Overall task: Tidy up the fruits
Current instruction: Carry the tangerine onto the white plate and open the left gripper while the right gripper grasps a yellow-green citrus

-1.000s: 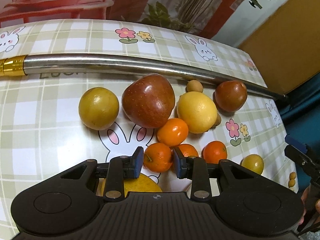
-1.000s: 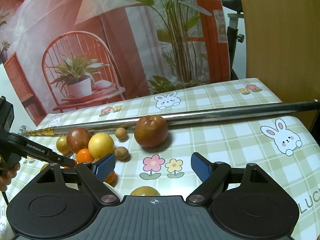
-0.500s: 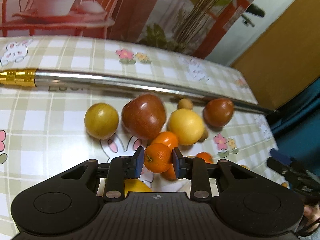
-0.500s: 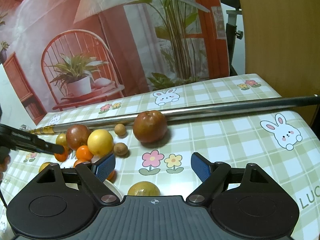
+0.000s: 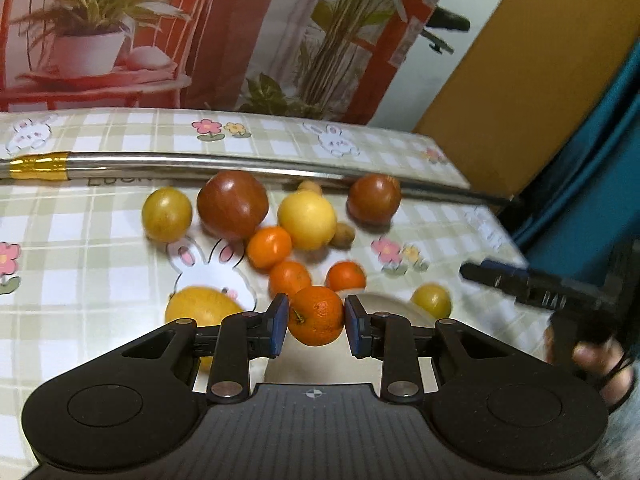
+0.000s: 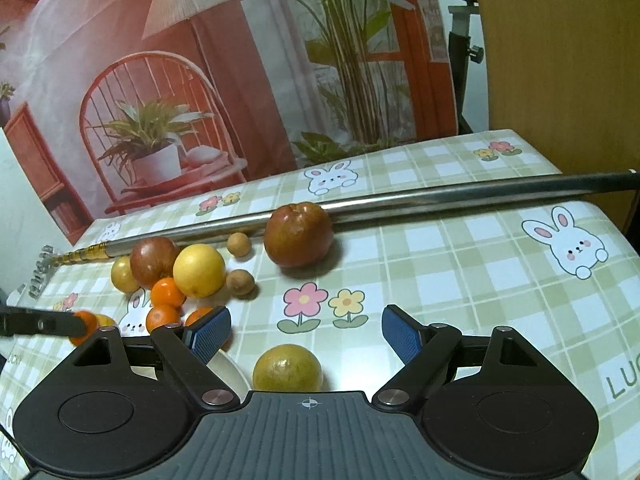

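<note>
Mandarin sits clamped in your left gripper, above a pale plate. Three more mandarins crowd at 12 o'clock; beyond lie lemon, apples and a steel pole. Your right gripper gapes wide over a yellow-green fruit.

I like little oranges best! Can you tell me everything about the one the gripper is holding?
The small orange is round and bright orange, with bumpy, slightly shiny peel and a tiny dark stem stub on its left side. It looks whole and unpeeled. The left gripper holds it, one blue-padded finger pressing on each side. It seems lifted above the checked tablecloth, just in front of three other small oranges lying there, with a pale plate behind and below it. In the right wrist view it shows only as a blurry orange spot.
</note>
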